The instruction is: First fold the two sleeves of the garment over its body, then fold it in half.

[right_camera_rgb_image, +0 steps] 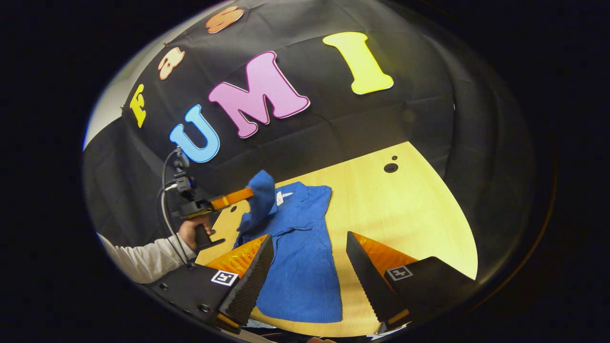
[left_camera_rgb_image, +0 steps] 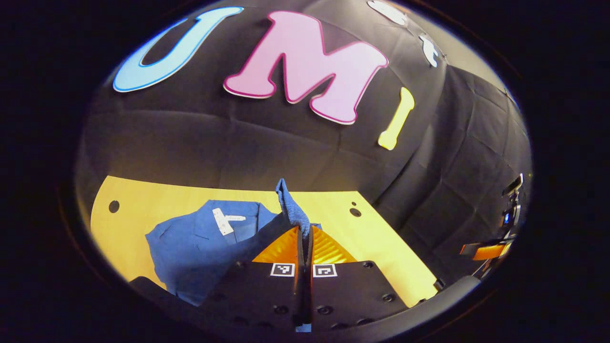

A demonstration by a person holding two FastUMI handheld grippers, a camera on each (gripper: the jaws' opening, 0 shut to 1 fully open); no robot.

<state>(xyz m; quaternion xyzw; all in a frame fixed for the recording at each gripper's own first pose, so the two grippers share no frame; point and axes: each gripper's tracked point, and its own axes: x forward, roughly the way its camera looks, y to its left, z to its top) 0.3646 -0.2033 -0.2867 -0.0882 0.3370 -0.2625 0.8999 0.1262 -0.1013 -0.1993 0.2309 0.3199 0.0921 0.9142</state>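
One blue shirt [right_camera_rgb_image: 295, 247] at centre frame on the counter [right_camera_rgb_image: 419, 214] | soft, light, limp | left tool [left_camera_rgb_image: 305, 238] pinches a sleeve [left_camera_rgb_image: 290, 202], lifted | right tool [right_camera_rgb_image: 310, 267] spread wide, holding nothing | take cloth edges.

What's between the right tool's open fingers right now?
The blue shirt's body on the wooden table, seen in the right gripper view.
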